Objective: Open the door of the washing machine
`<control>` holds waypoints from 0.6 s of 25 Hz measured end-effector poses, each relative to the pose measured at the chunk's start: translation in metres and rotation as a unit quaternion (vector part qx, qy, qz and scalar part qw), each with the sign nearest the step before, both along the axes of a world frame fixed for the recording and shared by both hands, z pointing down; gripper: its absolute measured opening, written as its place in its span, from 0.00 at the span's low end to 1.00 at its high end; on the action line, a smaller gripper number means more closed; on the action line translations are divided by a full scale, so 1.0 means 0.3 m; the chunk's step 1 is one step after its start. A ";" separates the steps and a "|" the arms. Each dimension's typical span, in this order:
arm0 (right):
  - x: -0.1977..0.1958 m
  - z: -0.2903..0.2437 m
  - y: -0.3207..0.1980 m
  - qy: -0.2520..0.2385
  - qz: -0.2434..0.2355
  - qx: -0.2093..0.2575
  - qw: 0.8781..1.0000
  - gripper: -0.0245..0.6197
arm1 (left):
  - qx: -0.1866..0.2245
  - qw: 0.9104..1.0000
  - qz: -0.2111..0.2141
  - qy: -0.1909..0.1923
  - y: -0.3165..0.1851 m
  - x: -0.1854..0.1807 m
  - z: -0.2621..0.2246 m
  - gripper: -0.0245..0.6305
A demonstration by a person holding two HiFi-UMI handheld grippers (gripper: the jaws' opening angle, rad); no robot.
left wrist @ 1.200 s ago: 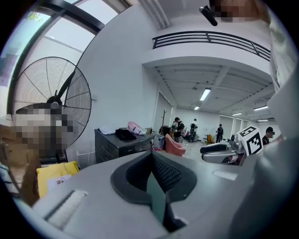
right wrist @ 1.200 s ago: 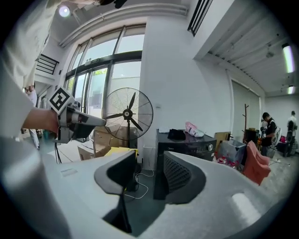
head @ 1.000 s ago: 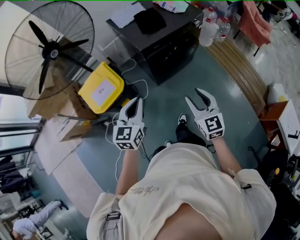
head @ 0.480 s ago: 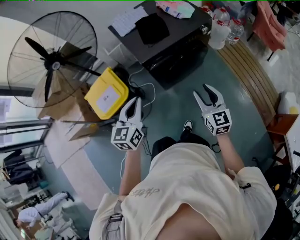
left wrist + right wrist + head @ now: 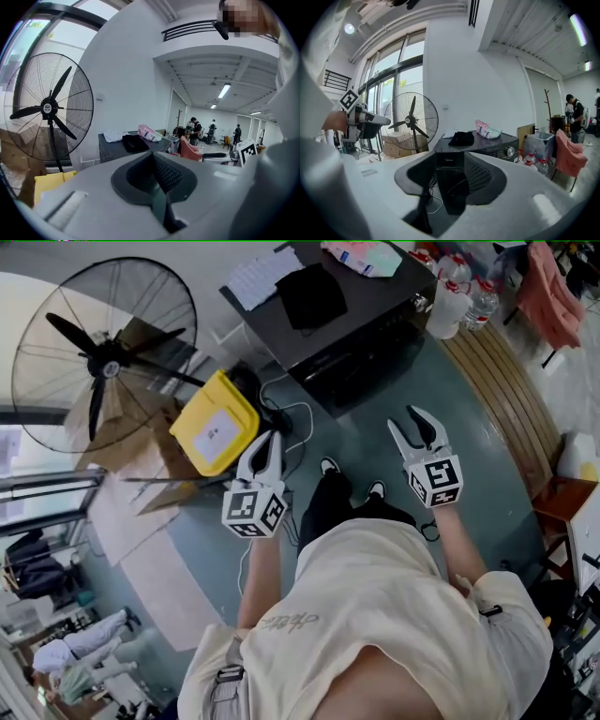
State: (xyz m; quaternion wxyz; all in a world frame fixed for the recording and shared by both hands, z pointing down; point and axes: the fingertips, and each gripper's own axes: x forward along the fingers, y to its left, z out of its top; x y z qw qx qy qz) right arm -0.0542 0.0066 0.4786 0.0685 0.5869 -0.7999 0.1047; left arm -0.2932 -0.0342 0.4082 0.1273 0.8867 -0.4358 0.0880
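Left tool (image 5: 270, 439) closed, right tool (image 5: 403, 421) gaping empty; both held forward, near level.

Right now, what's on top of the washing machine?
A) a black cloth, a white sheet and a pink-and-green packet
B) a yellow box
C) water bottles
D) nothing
A: the head view shows a black cloth, a white sheet and a pink-and-green packet lying on top of the washing machine. The yellow box and the bottles stand beside it, not on it.
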 end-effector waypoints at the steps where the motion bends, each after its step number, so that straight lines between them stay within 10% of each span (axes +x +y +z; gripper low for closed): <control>1: -0.004 -0.007 -0.017 0.002 0.000 0.002 1.000 0.33 | 0.002 1.000 0.002 0.000 -0.016 0.002 0.003 0.06; 15: -0.081 0.015 -0.288 0.008 0.011 -0.041 0.999 0.33 | 0.025 0.999 0.017 0.017 -0.350 -0.052 0.019 0.06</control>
